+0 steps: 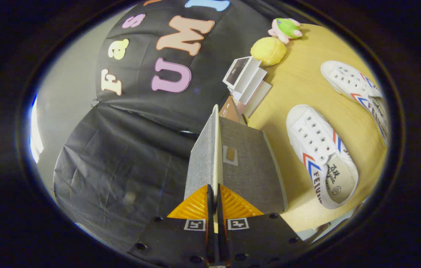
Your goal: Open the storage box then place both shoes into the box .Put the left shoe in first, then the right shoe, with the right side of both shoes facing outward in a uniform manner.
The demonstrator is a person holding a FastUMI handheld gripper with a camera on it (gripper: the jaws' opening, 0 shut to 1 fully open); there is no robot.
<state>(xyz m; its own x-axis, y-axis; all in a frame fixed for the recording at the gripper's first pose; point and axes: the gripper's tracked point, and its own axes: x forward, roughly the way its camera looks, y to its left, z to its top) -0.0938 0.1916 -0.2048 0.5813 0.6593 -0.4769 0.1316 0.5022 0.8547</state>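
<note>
Where the wooden tabletop (299,93) meets the black cloth wall (121,160), we note a stack of cards (245,80) and two soft toys (270,50). We record the gripper (214,197) nearly closed, fingers pinching the grey storage box's lid (204,156) edge. Beside the box lie two white shoes (320,152), the farther (359,89) partly cut off, long axes running away from the fingers.

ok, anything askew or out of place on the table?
Nothing damaged or spilled. The tool is shut on the grey box's lid, pinching its thin edge. Both white shoes lie on the table outside the box, angled differently. The stack of booklets is fanned unevenly.
</note>
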